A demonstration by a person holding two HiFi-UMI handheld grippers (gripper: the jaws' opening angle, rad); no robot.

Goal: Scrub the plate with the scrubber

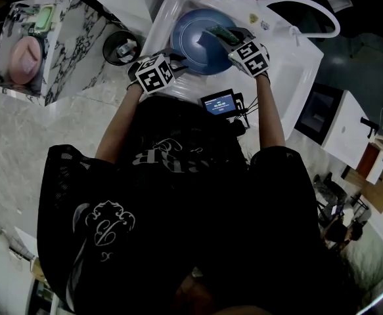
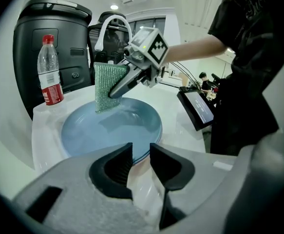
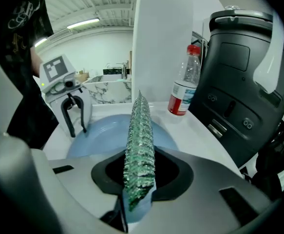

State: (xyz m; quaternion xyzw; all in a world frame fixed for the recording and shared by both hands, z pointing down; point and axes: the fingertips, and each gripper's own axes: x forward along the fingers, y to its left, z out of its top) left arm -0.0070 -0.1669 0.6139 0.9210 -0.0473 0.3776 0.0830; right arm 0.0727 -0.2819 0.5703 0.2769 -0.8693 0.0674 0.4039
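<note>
A blue plate point(image 1: 198, 44) lies on the white sink top point(image 1: 290, 58). My left gripper point(image 1: 178, 63) grips the plate's near rim: in the left gripper view the rim point(image 2: 139, 152) runs into the narrow gap of that gripper point(image 2: 141, 164). In the right gripper view its fingers point(image 3: 77, 126) straddle the edge of the plate point(image 3: 100, 135). My right gripper point(image 3: 141, 174) is shut on a green scrubber point(image 3: 141, 140), which stands edge-on over the plate. Seen from the left, the scrubber point(image 2: 106, 84) hangs from the right gripper point(image 2: 117, 90), its lower edge touching the plate point(image 2: 112, 130).
A water bottle with a red label point(image 2: 49, 74) stands behind the plate, next to a black appliance point(image 2: 54, 33). A white faucet hose point(image 1: 309, 8) arches at the right. A small screen point(image 1: 219, 103) hangs by my waist. A marble counter point(image 1: 66, 51) and a black cup point(image 1: 119, 46) lie left.
</note>
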